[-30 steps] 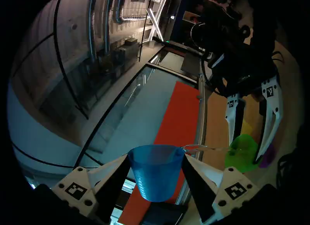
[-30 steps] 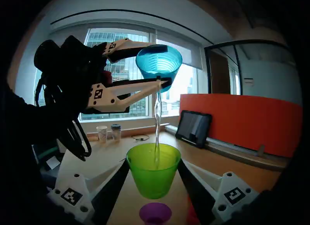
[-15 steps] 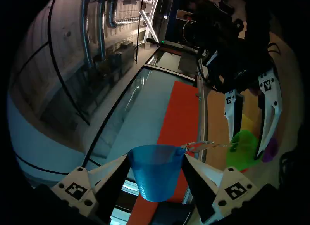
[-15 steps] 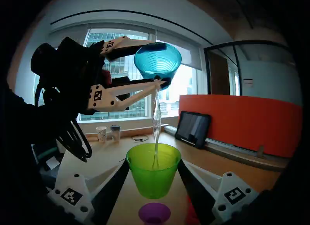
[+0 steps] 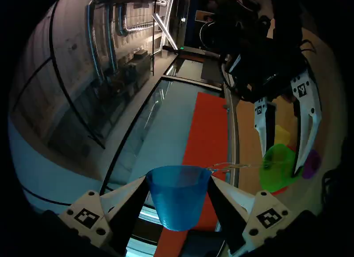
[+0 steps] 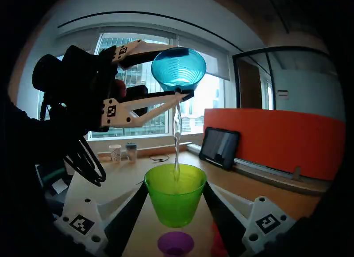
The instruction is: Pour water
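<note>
Clamping the tilted blue cup (image 5: 178, 199) on both sides, the left gripper (image 5: 178, 182) holds it high. We note a thin water stream (image 6: 176, 137) falling from its rim into the green cup (image 6: 175, 206), squeezed upright between the right gripper's (image 6: 175, 188) fingers. A purple cup (image 6: 175, 243) sits nearer.

Cut off, hidden, too small

In the right gripper view the purple cup (image 6: 175, 243) runs off the bottom edge, and the sill cups (image 6: 116, 152) are too small to tell contents. In the left gripper view a yellow thing (image 5: 281, 135) lies half behind the right gripper (image 5: 283, 168).
</note>
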Demonstrator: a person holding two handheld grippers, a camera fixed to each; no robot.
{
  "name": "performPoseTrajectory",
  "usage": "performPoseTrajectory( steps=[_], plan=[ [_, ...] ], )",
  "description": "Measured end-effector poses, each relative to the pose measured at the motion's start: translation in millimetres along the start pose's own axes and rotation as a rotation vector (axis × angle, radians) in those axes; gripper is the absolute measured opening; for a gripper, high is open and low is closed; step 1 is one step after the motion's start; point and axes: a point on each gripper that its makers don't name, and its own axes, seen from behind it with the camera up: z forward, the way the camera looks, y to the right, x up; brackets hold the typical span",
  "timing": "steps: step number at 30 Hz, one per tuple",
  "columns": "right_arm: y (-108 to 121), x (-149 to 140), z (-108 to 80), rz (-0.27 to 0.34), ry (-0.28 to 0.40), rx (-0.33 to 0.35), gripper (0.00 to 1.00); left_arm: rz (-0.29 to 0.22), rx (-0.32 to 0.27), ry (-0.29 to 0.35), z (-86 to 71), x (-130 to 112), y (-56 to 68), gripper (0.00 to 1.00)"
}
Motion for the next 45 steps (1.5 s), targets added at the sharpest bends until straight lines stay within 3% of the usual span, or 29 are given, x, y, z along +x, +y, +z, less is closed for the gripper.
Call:
performPoseTrajectory(
  steps=[36,45],
  plan=[
    [6,5,-0.5,0.001,0.008,-0.007,0.91,0.186,0.022,0.02,13.2,4,-6.2,0.87],
    [8,4,-1.5,0.002,0.008,-0.011,0.91,0.234,0.033,0.028,10.4,11,-7.2,0.87]
  ],
)
